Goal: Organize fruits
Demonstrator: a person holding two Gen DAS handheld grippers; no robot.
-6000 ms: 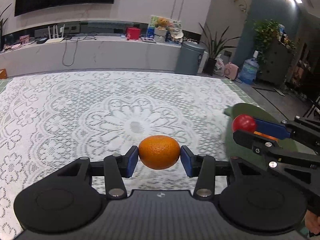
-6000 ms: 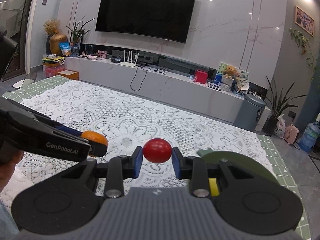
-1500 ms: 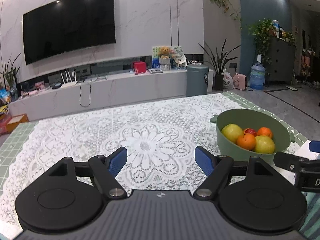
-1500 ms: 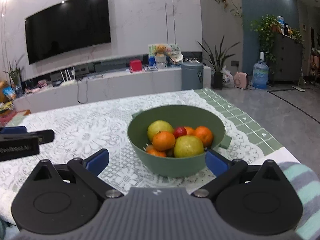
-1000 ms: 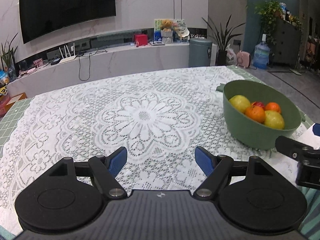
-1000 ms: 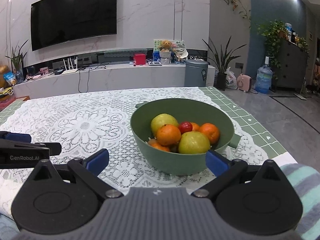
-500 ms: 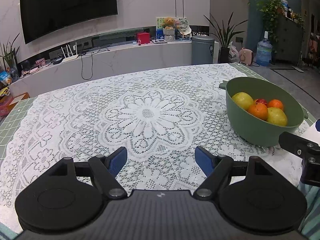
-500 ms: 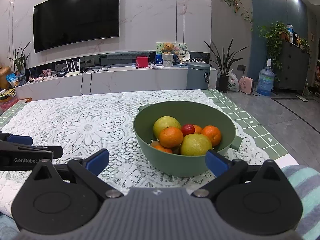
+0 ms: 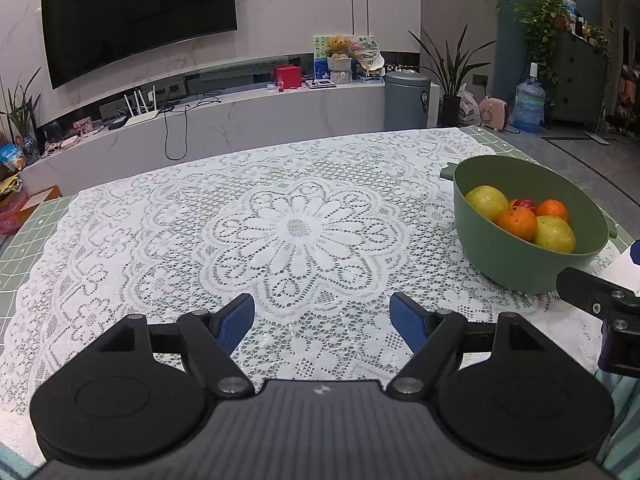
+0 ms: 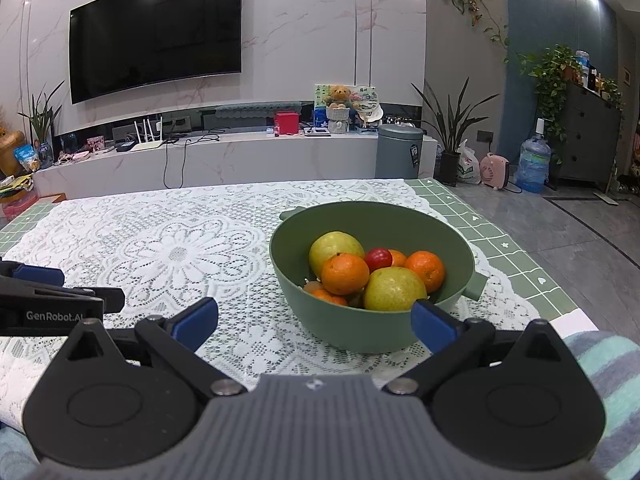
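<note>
Now both tools empty: left tool (image 9: 322, 314), right tool (image 10: 314, 322) jaws wide apart. Fruits (image 10: 370, 270) piled in green bowl (image 10: 360, 332) on lace-covered desk (image 9: 280, 240). Round, smooth, likely roll; pears probably bruise; grip across widest middle, gently.

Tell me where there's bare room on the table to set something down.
Free: the lace tablecloth from the green bowl across to the far edge. Crowded: the bowl itself, piled with fruit, and the near edge by both open grippers.
</note>
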